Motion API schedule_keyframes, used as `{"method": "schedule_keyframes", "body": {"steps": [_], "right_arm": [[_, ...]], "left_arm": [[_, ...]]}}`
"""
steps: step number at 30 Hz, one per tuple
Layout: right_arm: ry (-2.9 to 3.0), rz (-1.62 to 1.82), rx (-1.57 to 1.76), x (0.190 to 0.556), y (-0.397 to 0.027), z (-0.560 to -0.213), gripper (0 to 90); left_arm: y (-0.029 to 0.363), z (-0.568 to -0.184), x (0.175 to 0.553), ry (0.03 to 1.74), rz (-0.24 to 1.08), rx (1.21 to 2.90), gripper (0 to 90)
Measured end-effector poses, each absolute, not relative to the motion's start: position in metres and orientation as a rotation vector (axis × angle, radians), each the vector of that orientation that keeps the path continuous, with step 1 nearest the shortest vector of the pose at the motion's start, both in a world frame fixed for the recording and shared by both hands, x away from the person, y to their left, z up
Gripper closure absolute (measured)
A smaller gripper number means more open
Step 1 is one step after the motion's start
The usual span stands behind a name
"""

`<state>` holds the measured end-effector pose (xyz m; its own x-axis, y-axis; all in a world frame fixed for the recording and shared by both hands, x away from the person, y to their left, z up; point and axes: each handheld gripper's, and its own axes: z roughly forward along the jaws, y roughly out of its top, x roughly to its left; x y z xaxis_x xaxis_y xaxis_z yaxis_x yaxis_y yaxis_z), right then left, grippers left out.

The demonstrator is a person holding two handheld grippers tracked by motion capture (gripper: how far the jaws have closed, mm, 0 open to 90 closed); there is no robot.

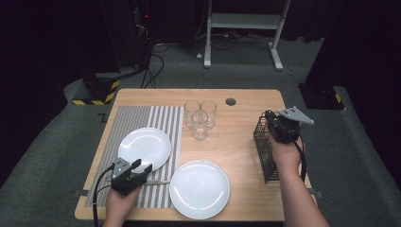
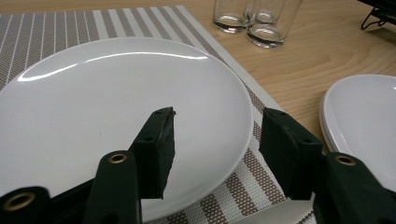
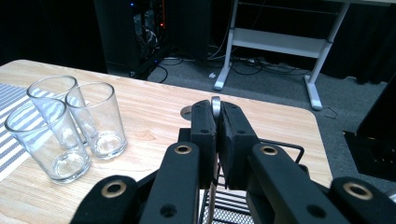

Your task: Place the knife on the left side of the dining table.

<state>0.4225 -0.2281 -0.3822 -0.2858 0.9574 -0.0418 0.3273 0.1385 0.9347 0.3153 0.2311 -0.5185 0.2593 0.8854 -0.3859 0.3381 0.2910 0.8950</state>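
My left gripper (image 1: 143, 165) (image 2: 217, 121) hovers open over the near rim of a white plate (image 1: 144, 146) (image 2: 93, 102) on the striped placemat (image 1: 137, 118) (image 2: 261, 186); nothing is between its jaws. A table knife (image 1: 156, 182) (image 2: 280, 214) lies on the mat just beside it. My right gripper (image 1: 270, 118) (image 3: 217, 112) is shut on the thin handle of a metal utensil (image 3: 215, 103), held upright over a black wire basket (image 1: 263, 146) (image 3: 289, 145) at the table's right side. The utensil's lower end is hidden.
A second white plate (image 1: 199, 189) (image 2: 364, 121) sits at the front middle. Three empty glasses (image 1: 200, 116) (image 2: 261, 21) (image 3: 70, 126) stand clustered at the back centre. A round grommet hole (image 1: 231, 101) is behind them. Dark equipment and a white frame stand beyond the table.
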Motion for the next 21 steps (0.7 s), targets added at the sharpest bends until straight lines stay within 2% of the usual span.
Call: {"method": "schedule_keyframes", "body": {"steps": [21], "right_arm": [[1.712,1.117,1.195,0.418,-0.223,-0.3816,86.2]], "left_arm": [[0.2284,-0.5184,0.3143,1.301,0.55,1.277,45.3]]}}
